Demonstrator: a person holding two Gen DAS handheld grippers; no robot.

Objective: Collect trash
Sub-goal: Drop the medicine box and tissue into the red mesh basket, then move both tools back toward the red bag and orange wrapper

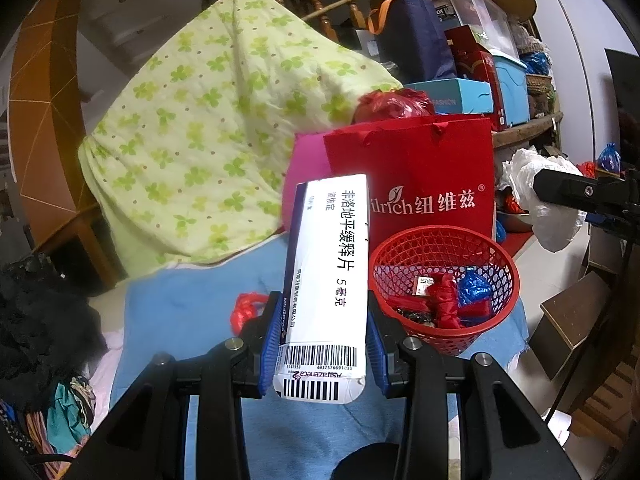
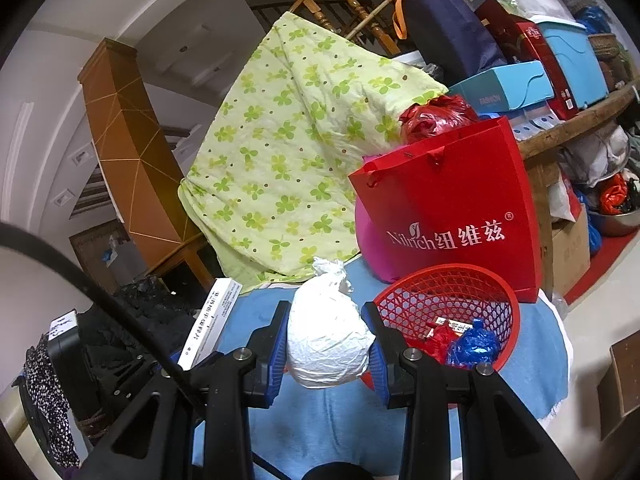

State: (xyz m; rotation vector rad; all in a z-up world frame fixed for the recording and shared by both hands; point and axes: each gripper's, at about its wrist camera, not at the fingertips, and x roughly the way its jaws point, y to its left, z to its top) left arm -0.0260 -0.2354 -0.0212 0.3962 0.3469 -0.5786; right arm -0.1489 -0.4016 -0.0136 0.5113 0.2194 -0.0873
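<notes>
Our left gripper held a white box tight between its fingers, and our right gripper squeezed a white bag. The red basket sat just right of both, so next we had to drop them in

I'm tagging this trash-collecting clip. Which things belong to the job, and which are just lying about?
Job: medicine box in left gripper; tied white bag in right gripper; red basket.
Lying about: red gift bag, green quilt, blue cloth.
</notes>
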